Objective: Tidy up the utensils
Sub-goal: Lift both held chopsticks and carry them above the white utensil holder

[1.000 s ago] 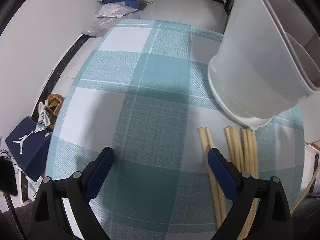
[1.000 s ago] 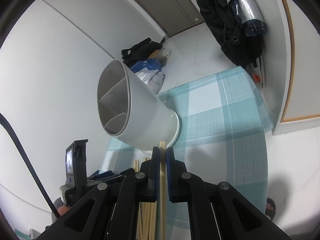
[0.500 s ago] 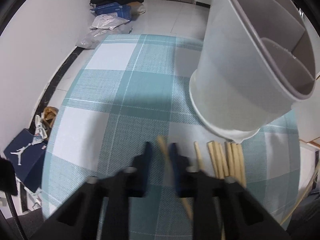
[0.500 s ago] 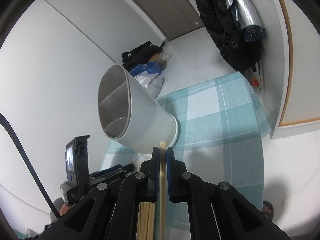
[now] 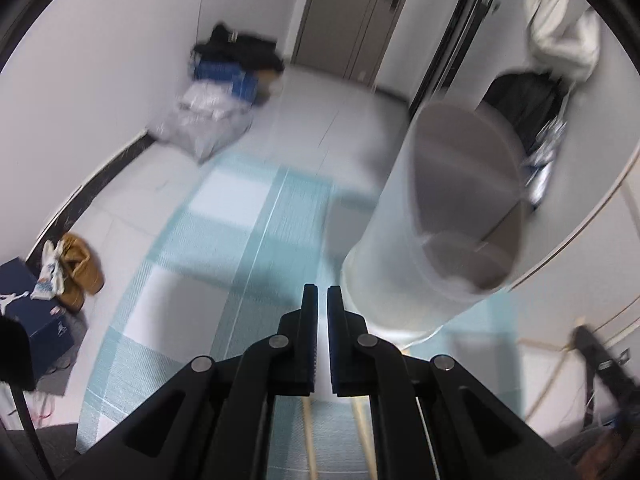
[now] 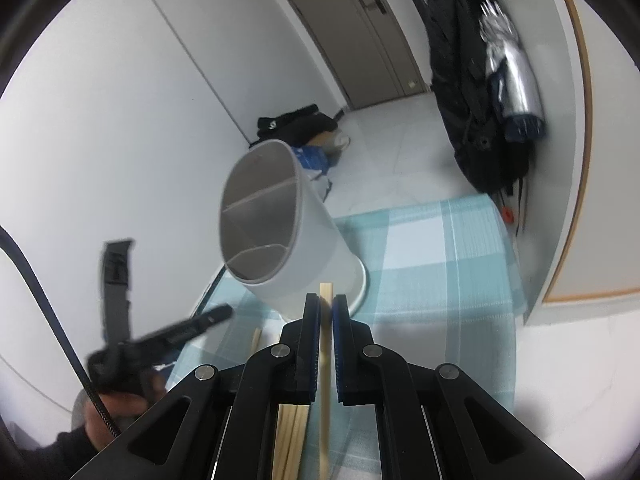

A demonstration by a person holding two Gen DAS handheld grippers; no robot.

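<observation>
A white-walled room with a pale tiled floor and a grey door at the back is framing a worktop that is wearing a teal-and-white checked cloth. On that cloth a white utensil holder is standing, its oval mouth split by inner walls into compartments; in the left wrist view the same holder is showing blurred, just beyond and to the right of the fingers. The right claw is gripping a single pale wooden chopstick between its blue pads, the jaws drawn tight on it and the stick's square tip poking out just in front of the holder's base. More chopsticks are lying in a bundle on the cloth below and left of that claw. The left claw is sitting with its jaws drawn all but together; no stick is showing between its tips, though two thin sticks are running on below its body, and whether it is holding one I cannot tell. Dark coats are hanging by the door at the right, and bags and a dark garment are lying piled on the floor beyond the worktop.
</observation>
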